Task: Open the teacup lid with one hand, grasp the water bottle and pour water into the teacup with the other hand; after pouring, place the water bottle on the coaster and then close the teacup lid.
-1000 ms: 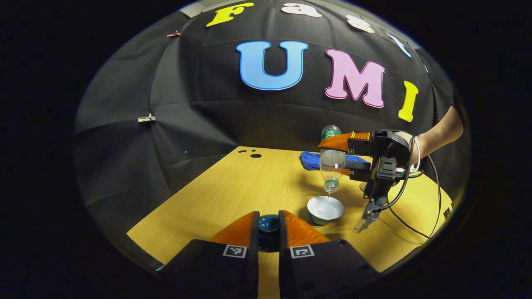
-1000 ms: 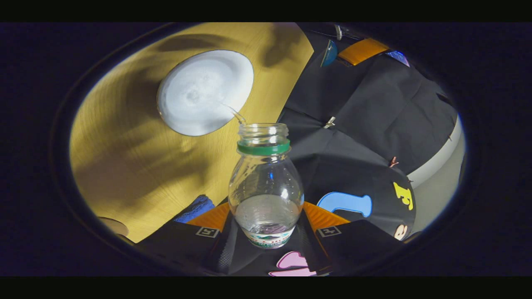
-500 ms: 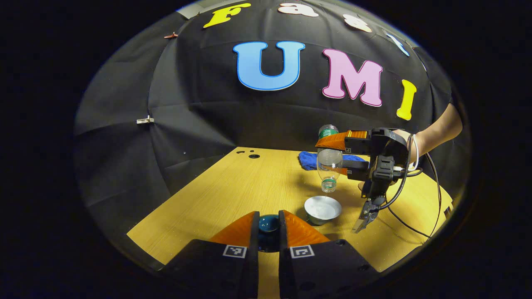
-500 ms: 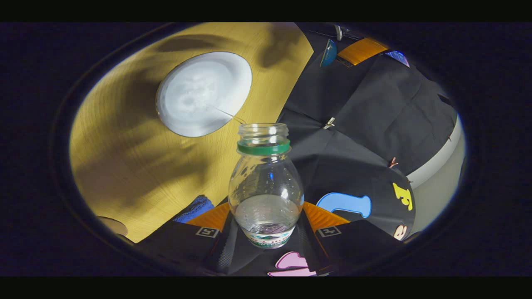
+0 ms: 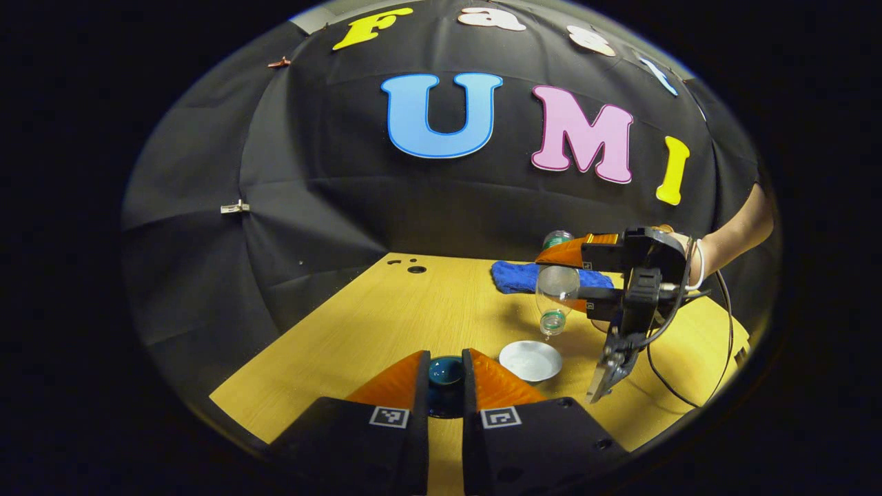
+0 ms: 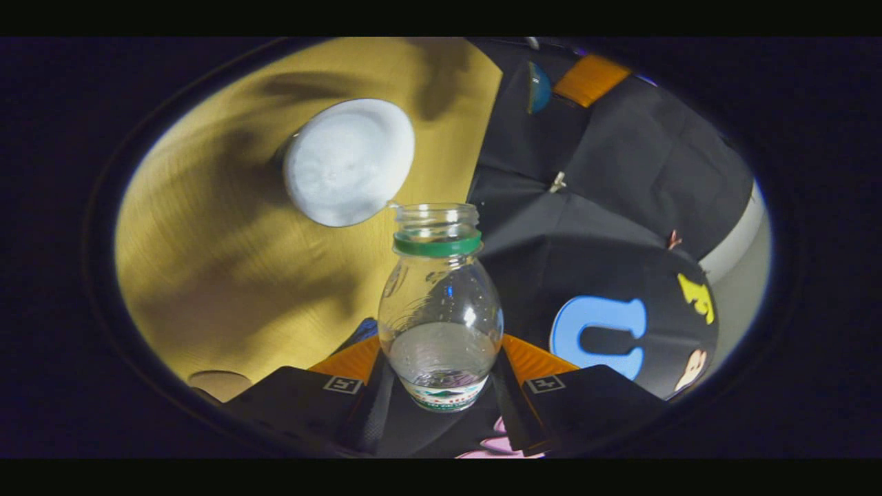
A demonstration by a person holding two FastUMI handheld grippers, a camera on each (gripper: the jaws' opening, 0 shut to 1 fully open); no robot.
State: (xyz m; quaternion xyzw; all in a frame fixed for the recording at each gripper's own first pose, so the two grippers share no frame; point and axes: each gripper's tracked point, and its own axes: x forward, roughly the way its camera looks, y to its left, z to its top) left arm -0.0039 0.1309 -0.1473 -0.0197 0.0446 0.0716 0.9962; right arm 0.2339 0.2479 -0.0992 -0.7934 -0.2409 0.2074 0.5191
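In the left gripper view my left gripper (image 5: 446,375) is shut on the dark blue teacup lid (image 5: 446,370), held above the near table edge. The white teacup (image 5: 530,360) stands open just right of it, with water inside. Above the cup, the right gripper (image 5: 566,277) is shut on the clear water bottle (image 5: 557,293), which is tipped mouth-down. In the right gripper view the bottle (image 6: 441,310) sits between the orange fingers (image 6: 537,358) of the right gripper (image 6: 441,375). Its open mouth is just off the rim of the teacup (image 6: 348,162). A little water remains in the bottle.
A blue cloth (image 5: 524,275) lies at the back of the wooden table (image 5: 386,317). A tan round coaster (image 6: 220,382) shows at the lower left of the right gripper view. A cable hangs from the right gripper over the table's right side.
The stream from the bottle thinned to a drip. The right gripper moved the bottle slightly right and back, so its mouth left the cup's centre. The left gripper still holds the lid.
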